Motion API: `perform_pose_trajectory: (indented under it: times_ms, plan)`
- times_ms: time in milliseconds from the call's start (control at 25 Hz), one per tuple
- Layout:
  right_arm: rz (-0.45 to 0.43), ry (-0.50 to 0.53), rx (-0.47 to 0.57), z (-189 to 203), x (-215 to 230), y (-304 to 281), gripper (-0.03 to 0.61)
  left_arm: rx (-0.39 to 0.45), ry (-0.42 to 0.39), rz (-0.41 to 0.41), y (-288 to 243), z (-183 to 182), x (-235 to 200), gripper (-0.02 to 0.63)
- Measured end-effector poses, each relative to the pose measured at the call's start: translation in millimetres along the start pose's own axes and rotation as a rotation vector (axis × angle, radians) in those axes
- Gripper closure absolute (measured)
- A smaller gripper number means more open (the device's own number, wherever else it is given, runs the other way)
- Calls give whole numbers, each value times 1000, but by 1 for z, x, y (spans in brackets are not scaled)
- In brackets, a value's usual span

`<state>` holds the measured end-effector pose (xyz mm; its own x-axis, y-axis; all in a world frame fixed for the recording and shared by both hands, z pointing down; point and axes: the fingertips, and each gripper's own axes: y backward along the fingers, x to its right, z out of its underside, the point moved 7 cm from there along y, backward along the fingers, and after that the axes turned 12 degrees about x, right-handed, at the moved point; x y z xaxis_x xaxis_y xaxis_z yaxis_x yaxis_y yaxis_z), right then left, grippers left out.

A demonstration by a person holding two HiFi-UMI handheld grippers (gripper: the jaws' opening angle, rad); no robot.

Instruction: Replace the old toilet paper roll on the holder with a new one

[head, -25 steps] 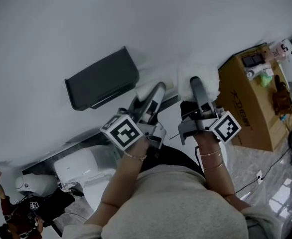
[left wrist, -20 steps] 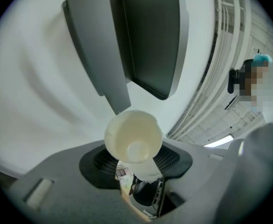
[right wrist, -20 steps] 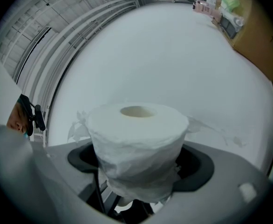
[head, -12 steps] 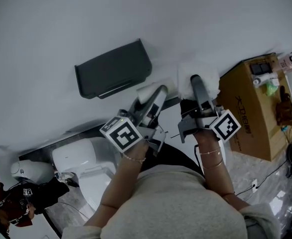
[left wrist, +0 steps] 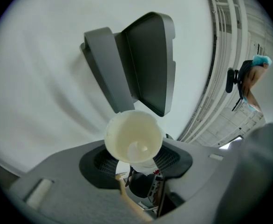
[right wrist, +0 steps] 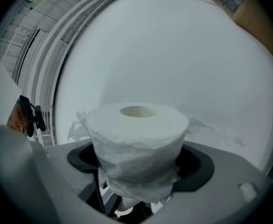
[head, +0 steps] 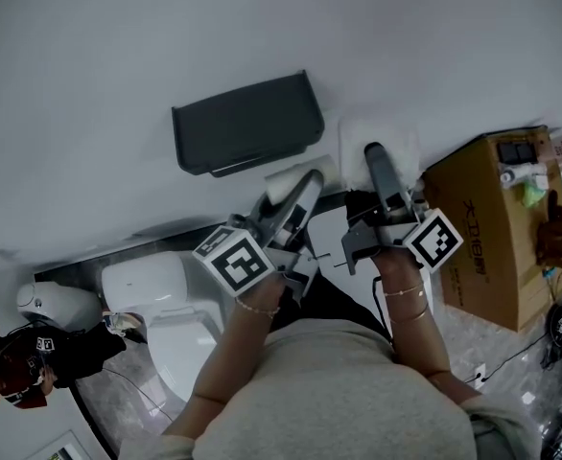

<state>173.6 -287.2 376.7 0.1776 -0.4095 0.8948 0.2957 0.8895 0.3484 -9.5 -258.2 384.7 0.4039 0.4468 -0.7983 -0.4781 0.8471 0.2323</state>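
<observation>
— What is seen of the room?

— A plain white wall (head: 262,27) is seen across the upper part of the head view, evenly lit. Below it, at the left, a white toilet (head: 152,290) is set against the wall. A person (head: 32,362) in dark clothing is seen at the far left edge.

— And on the right?

— A brown cardboard box (head: 482,257) is stood on a glossy, pale tiled floor (head: 497,338), with small items (head: 526,175) laid on its top. In the left gripper view, what may be ceiling rails (left wrist: 225,31) are made out, though only indistinctly.
</observation>
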Motion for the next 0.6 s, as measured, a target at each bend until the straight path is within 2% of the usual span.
perform_pose_trajectory:
  times_ms: [600]
  plan:
    - [-25,-55,-71,15,4,-20,132,53,-19,-47,9,-10,-4,403]
